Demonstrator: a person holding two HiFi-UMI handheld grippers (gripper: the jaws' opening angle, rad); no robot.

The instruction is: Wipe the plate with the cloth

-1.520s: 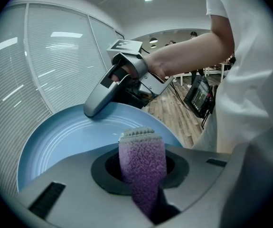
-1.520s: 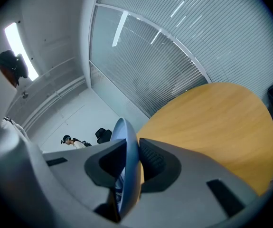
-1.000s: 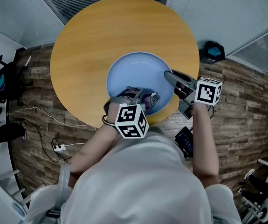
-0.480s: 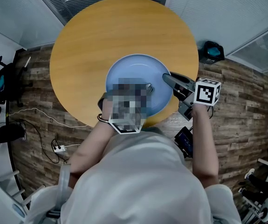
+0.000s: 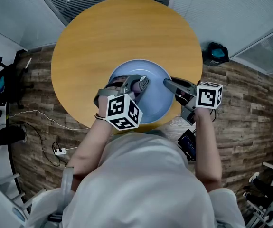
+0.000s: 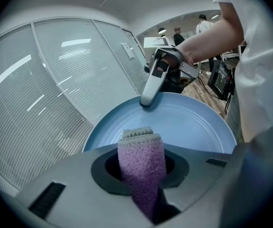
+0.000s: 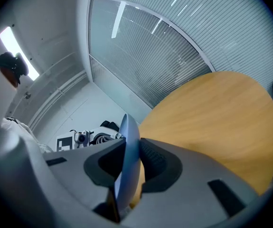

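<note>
A light blue plate (image 5: 156,95) lies at the near edge of the round wooden table (image 5: 98,37). My right gripper (image 5: 167,83) is shut on the plate's right rim (image 7: 129,148), which stands edge-on between its jaws. My left gripper (image 5: 142,82) is shut on a folded purple cloth (image 6: 142,167) and holds it over the plate's inner face (image 6: 188,125), near the middle. In the left gripper view the right gripper (image 6: 147,101) shows clamped on the plate's far rim. Whether the cloth touches the plate I cannot tell.
The table's far half is bare wood. On the wooden floor lie a white cable and power strip (image 5: 60,150) at the left, a dark teal object (image 5: 216,52) at the right, and a small dark device (image 5: 188,143) near the person's right arm. Glass walls with blinds stand behind the table.
My left gripper has carried the cloth away from the plate's near edge, up towards its middle. The right gripper and the plate have kept almost still.
</note>
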